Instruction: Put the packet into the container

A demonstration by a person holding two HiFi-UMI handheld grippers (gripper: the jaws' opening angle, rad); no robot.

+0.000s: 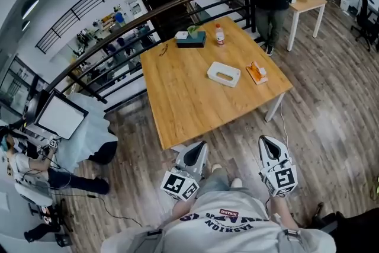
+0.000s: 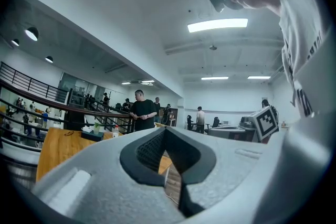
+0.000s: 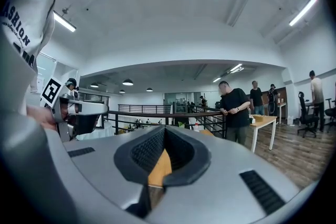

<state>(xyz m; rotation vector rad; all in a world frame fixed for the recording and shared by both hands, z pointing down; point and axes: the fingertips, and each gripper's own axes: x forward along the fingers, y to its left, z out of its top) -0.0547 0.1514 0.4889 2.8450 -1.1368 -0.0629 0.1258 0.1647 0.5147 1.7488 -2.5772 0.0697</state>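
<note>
Starting at the jaws, the left gripper (image 1: 200, 146) has its two pads pressed together with nothing between them, and the right gripper (image 1: 267, 140) is shut and empty in the same way. Both are held level in front of the person's body, off the near edge of the wooden table (image 1: 177, 98) and over the plank floor, pointing toward the table.

By my reading, the task hasn't started. The packet (image 1: 257, 72) lies on the table near its right edge, untouched and well apart from both grippers. The white container (image 1: 224, 74) sits on the tabletop just beside it, toward the table's middle. Reaching, picking up, carrying and dropping in are all still to do.

The packet looks small and flat, orange with a pale patch on top. Its print is too small to read.
</note>
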